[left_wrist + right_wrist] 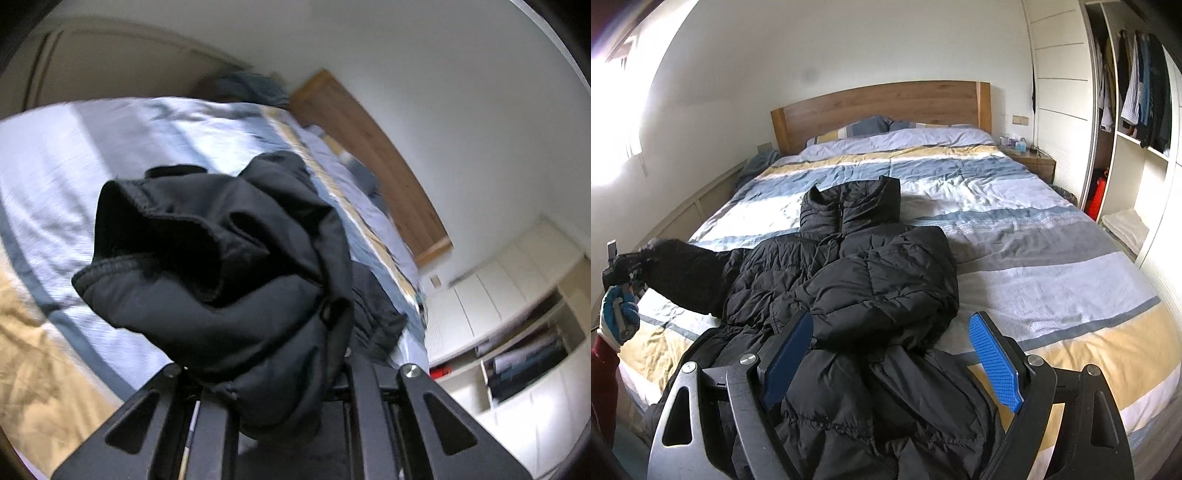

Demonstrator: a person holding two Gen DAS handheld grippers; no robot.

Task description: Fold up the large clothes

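At the far left of the right wrist view, a hand in a blue and white glove (618,314) holds up the left gripper (626,271). A dark red sleeve (604,373) shows just below the glove. The left gripper's jaws are clenched on the cuff of the big black puffy jacket (849,280), so the sleeve (687,273) is lifted off the bed and stretches from the jacket's body out to the left.

In the left wrist view, the cuff end (221,258) bunches up right in front of the camera and hides the finger pads. This view is tilted, so the bed looks slanted, and it is a bit blurred.

The rest of the jacket lies spread on the striped blue, white and yellow bed cover (1015,229), with its collar toward the wooden headboard (886,107) and its bottom part near the foot of the bed.

The right gripper (892,365) points down at the jacket's lower part. Its blue ridged pads (995,360) stand wide apart, released, with black cloth lying under and between them; the left pad sits close against a fold and the right pad is over the bed cover.

On the right, an open white wardrobe (1126,122) has clothes hanging inside.

No words or labels can be read anywhere.
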